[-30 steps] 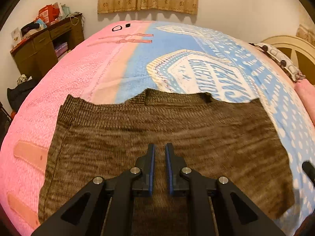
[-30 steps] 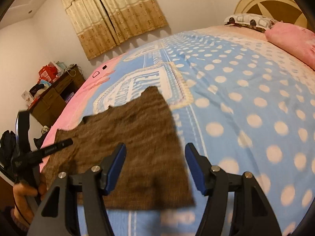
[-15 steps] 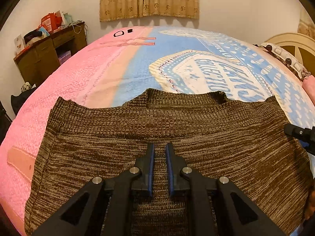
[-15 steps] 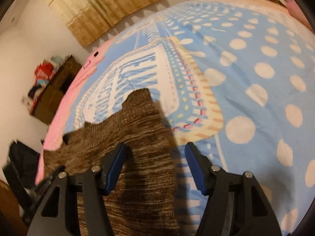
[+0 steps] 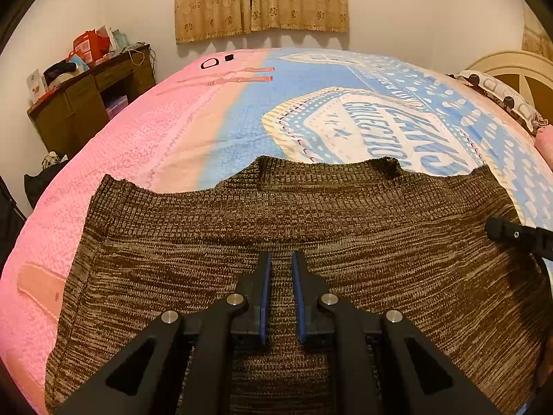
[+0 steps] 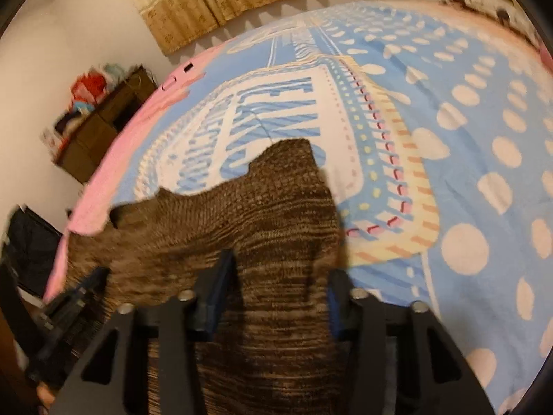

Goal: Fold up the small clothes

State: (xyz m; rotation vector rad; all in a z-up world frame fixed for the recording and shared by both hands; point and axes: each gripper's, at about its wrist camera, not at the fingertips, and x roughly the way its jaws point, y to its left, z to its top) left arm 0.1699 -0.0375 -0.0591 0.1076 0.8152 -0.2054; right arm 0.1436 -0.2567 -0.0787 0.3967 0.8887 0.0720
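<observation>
The left gripper [image 5: 279, 290] is closed on a pinch of the brown knit top [image 5: 345, 228]. The right gripper [image 6: 273, 290] has just been closing over the top's side edge, cloth between its jaws but not yet clamped. I'd let both bite fully before lifting.

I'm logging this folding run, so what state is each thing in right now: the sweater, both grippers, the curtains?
Brown knit sweater: spread flat on the bed, not yet folded.
Left gripper: shut, empty, over the sweater's middle.
Right gripper: jaws have just been closing around the sweater's right edge; whether the pads press yet is unclear.
Curtains: drawn shut.
Bed cover: spread smooth.
</observation>
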